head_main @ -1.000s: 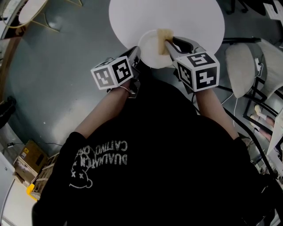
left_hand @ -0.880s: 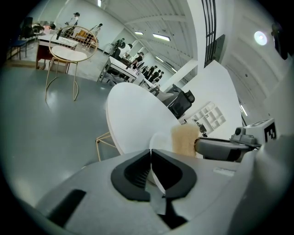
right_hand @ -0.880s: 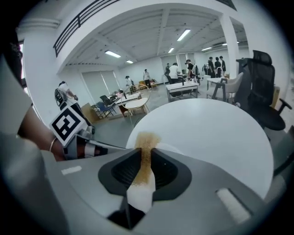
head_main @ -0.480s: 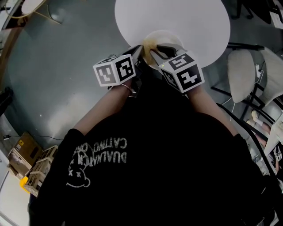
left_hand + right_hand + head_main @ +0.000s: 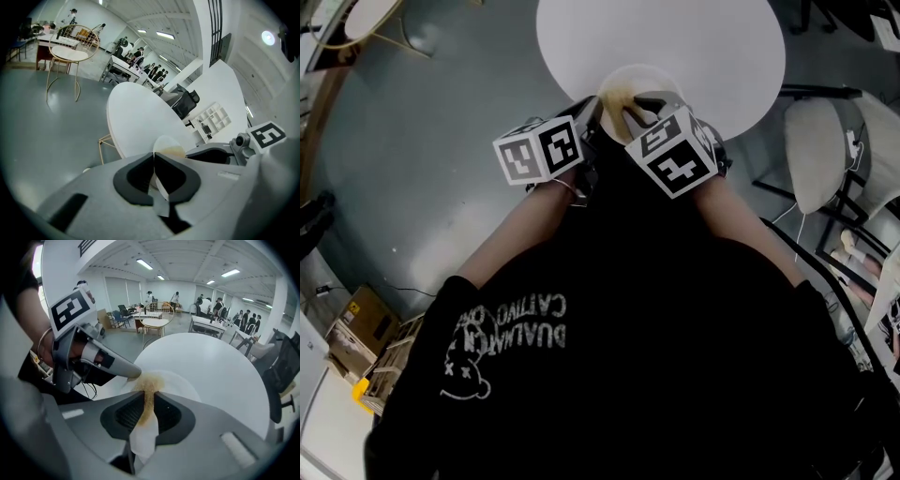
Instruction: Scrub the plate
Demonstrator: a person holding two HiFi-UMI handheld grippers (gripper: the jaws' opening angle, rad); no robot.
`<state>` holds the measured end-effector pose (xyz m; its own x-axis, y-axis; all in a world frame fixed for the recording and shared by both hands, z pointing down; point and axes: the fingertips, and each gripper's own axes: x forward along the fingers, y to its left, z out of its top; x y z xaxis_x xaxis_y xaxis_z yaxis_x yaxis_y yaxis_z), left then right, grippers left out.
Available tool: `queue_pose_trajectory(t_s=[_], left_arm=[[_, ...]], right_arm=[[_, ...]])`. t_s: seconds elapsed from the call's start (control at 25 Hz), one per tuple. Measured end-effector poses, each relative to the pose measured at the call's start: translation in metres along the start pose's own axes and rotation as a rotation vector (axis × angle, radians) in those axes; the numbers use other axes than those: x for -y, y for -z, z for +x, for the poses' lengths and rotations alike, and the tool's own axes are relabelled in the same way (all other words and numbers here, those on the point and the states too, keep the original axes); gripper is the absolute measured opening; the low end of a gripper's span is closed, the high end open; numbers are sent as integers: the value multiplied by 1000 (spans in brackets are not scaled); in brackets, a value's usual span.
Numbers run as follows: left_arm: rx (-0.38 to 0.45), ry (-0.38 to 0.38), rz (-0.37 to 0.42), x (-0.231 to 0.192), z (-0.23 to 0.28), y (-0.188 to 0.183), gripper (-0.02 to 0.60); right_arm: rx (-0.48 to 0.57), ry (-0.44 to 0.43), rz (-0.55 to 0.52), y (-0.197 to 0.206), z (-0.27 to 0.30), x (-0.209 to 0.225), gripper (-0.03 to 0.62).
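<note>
A white plate (image 5: 654, 79) is held over the near edge of a round white table (image 5: 703, 37). My left gripper (image 5: 594, 112) is shut on the plate's near-left rim; in the left gripper view the plate (image 5: 165, 146) runs edge-on out of the closed left gripper (image 5: 154, 157). My right gripper (image 5: 628, 110) is shut on a white wipe (image 5: 144, 420) stained brown. The wipe's brown tip (image 5: 616, 97) presses on the plate (image 5: 180, 380) right beside the left gripper's fingers (image 5: 119, 367). The right gripper (image 5: 149, 397) points steeply down.
A pale padded chair (image 5: 814, 150) on a black frame stands right of the table. A wire-frame chair (image 5: 70, 54) and more tables with people stand further off. Cardboard boxes (image 5: 356, 328) lie on the grey floor at lower left.
The right gripper has swung from the plate's right side down and left to the near-left part by the left gripper, rolling as it went. The left gripper and plate kept still.
</note>
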<state>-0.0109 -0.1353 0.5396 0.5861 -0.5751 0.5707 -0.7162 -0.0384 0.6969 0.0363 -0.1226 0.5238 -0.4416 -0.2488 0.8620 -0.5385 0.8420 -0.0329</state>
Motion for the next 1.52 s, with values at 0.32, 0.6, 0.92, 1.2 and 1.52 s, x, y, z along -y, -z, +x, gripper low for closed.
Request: queue_pose_trajectory(t_s=[0.32, 0.6, 0.92, 1.2, 1.52], left_arm=[[8, -8, 5, 2, -1, -1, 8], [15, -9, 12, 2, -4, 3, 8], [-5, -39, 54, 0, -4, 5, 11], [-31, -53, 90, 1, -7, 6, 12], [-40, -44, 78, 0, -5, 7, 12]], right_arm=[[-32, 31, -52, 14, -8, 3, 74], [-48, 53, -27, 28, -16, 14, 74], [-59, 74, 3, 40, -21, 25, 74], [-68, 102, -18, 42, -27, 28, 75], [-69, 117, 25, 51, -32, 37, 76]])
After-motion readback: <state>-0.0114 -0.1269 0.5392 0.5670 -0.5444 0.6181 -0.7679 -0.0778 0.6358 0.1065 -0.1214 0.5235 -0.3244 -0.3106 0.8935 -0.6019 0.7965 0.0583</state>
